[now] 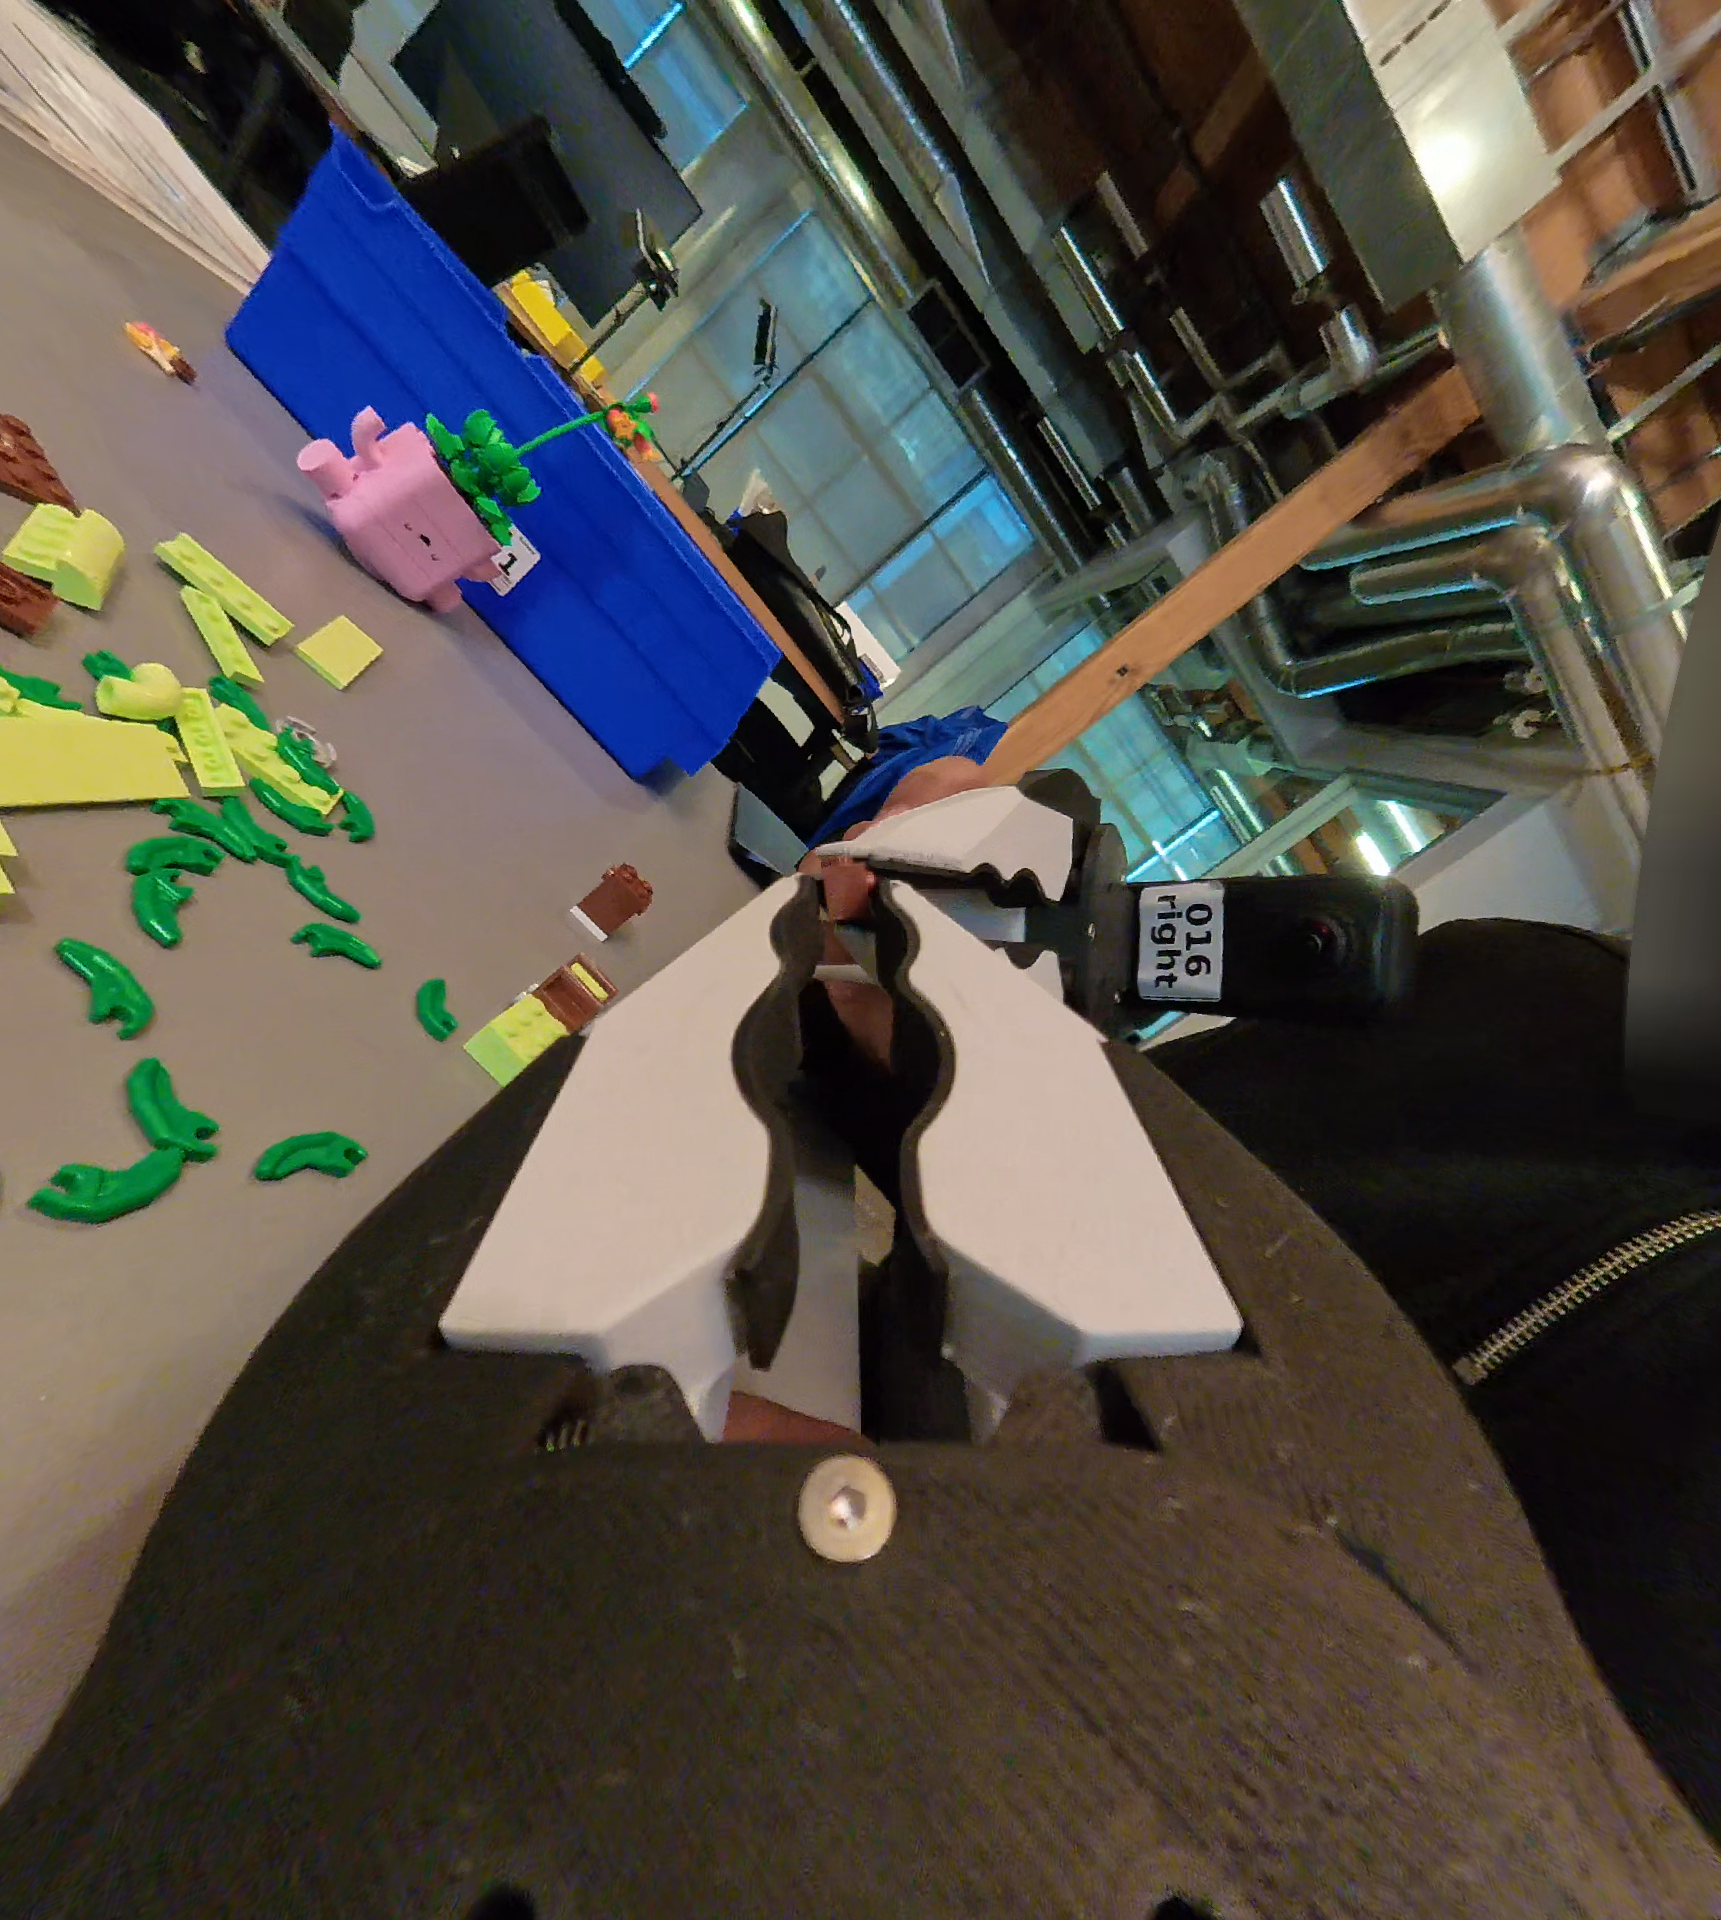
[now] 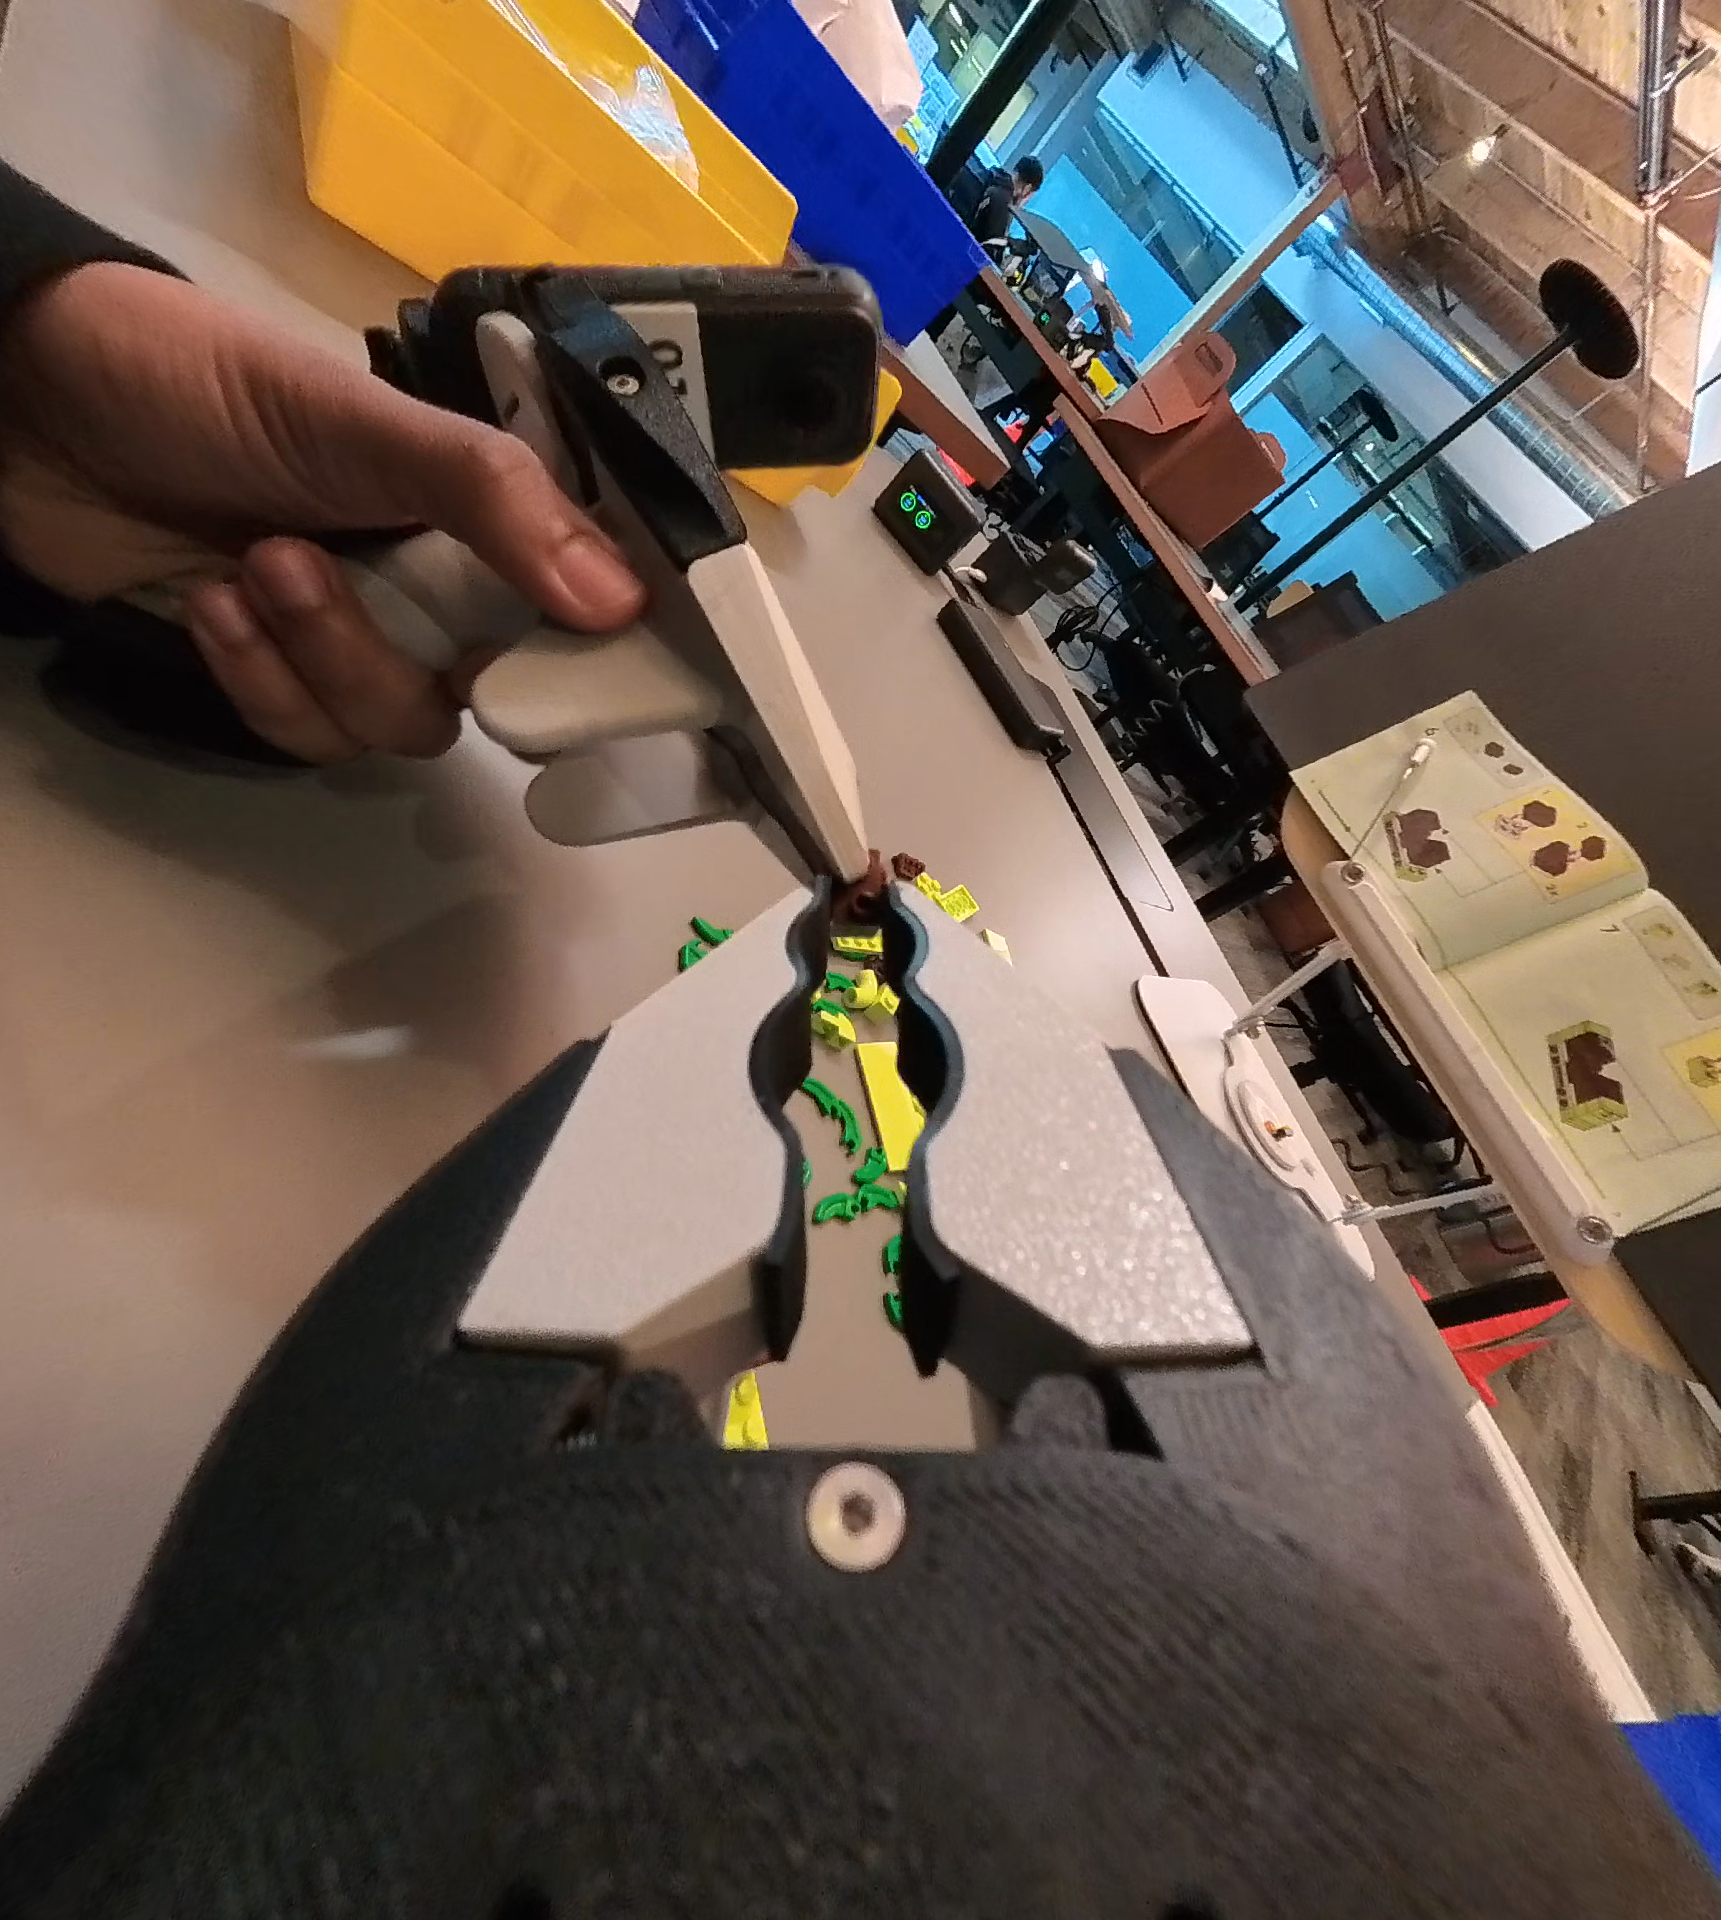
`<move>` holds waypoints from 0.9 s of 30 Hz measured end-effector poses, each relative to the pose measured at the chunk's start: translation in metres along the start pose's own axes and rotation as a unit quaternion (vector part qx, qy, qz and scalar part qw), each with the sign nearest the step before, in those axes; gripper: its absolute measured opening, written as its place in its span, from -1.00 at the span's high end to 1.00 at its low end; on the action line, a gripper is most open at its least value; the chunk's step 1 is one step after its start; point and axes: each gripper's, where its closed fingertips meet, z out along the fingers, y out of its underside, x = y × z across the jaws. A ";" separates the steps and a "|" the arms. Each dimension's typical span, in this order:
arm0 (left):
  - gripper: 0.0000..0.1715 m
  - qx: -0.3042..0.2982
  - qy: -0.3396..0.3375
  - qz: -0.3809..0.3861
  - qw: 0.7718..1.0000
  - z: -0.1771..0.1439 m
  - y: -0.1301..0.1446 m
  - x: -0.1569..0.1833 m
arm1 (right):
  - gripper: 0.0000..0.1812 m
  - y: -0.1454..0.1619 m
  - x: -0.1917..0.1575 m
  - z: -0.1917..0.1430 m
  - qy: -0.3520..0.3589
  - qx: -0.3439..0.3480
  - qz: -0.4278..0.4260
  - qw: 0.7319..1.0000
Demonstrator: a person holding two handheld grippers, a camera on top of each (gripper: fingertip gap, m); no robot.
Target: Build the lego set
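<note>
Now both claws meet tip to tip above grey table [image 1: 482, 748]. Left gripper [image 1: 848, 896] clenched on small brown brick [image 1: 845, 891]; right gripper [image 2: 858, 902] clenched on same brick from opposite side. Loose green leaves [image 1: 118, 992], lime plates [image 1: 35, 758], pink pot model [image 1: 409, 509] on table.

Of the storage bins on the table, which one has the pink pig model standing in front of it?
The blue bin; the pink pig stands against its side.

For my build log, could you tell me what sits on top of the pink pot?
Green leaves fill the pink pot, with a flower stem arching out. Anything beneath the leaves is hidden.
</note>
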 end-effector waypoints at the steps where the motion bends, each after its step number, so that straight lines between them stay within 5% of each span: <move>1: 0.93 -0.001 -0.005 0.007 1.000 0.000 0.000 -0.001 | 0.92 0.001 0.000 0.000 -0.001 -0.002 0.001 1.000; 12: 0.93 -0.011 -0.103 0.172 0.980 -0.006 -0.006 -0.008 | 0.74 0.007 0.009 -0.014 -0.047 0.026 0.203 0.978; 17: 0.93 -0.068 -0.224 0.384 0.893 -0.008 -0.001 -0.019 | 0.67 0.023 0.019 -0.017 -0.060 0.022 0.346 0.936; 21: 0.92 -0.098 -0.266 0.485 0.828 -0.004 0.005 -0.020 | 0.66 0.022 0.019 -0.018 -0.068 0.044 0.397 0.914; 24: 0.92 -0.115 -0.276 0.511 0.806 -0.002 0.010 -0.024 | 0.65 0.017 0.014 -0.017 -0.089 0.050 0.410 0.906; 27: 0.92 -0.122 -0.271 0.507 0.809 -0.001 0.013 -0.024 | 0.65 0.017 0.012 -0.017 -0.088 0.048 0.401 0.910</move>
